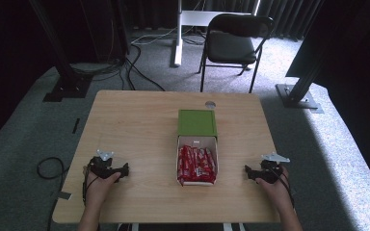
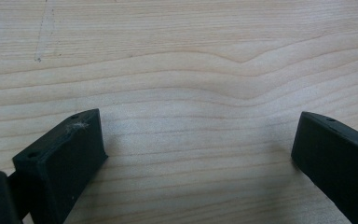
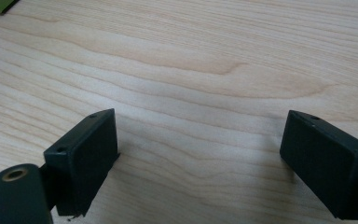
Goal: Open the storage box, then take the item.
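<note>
The left gripper (image 1: 125, 169) and right gripper (image 1: 247, 171) are held wide open and empty on the wooden table (image 1: 135, 125). Between them, well apart from both, the open box (image 1: 197, 142) of red packets (image 1: 196, 166) is seen.

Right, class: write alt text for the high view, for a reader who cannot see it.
An open white cardboard box of red-wrapped snack bars, its green lid folded back, sits mid light wooden table. A person's hands rest a black left gripper and a black right gripper on either side, jaws open, apart from it.
</note>
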A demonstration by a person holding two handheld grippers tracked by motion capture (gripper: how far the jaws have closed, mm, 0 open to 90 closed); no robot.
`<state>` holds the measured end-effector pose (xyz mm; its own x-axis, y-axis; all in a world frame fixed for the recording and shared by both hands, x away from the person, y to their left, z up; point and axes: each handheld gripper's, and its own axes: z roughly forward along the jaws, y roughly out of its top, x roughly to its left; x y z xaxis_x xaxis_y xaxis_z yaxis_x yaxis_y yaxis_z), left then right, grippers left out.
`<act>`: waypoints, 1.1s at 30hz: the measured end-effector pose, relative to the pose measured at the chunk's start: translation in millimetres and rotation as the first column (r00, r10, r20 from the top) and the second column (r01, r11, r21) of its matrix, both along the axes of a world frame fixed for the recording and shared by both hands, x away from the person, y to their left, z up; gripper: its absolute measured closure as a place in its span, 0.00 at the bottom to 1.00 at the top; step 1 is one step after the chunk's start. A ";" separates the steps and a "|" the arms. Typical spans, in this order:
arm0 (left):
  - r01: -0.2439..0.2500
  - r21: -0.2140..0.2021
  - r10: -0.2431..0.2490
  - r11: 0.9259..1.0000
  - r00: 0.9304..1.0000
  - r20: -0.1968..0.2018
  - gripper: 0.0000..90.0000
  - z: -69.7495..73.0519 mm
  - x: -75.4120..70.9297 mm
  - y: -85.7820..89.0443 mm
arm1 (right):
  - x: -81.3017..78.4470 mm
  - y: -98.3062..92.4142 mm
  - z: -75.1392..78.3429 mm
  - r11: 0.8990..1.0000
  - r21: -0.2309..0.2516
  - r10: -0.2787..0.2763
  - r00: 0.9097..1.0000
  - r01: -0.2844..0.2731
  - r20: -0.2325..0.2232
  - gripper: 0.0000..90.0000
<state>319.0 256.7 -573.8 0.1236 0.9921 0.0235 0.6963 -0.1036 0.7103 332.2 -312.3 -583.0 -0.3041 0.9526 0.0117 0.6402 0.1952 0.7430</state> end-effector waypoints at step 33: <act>-0.005 0.000 0.005 1.000 1.000 0.001 0.04 -0.2 0.7 -0.5 | -2.3 10.3 12.5 1.000 0.011 0.016 1.000 -0.016 0.009 0.15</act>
<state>319.7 256.2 -574.0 0.1190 0.9926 0.0240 0.6957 -0.1006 0.7113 329.8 -302.0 -570.5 -0.3197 0.9473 0.0194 0.6303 0.1973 0.7509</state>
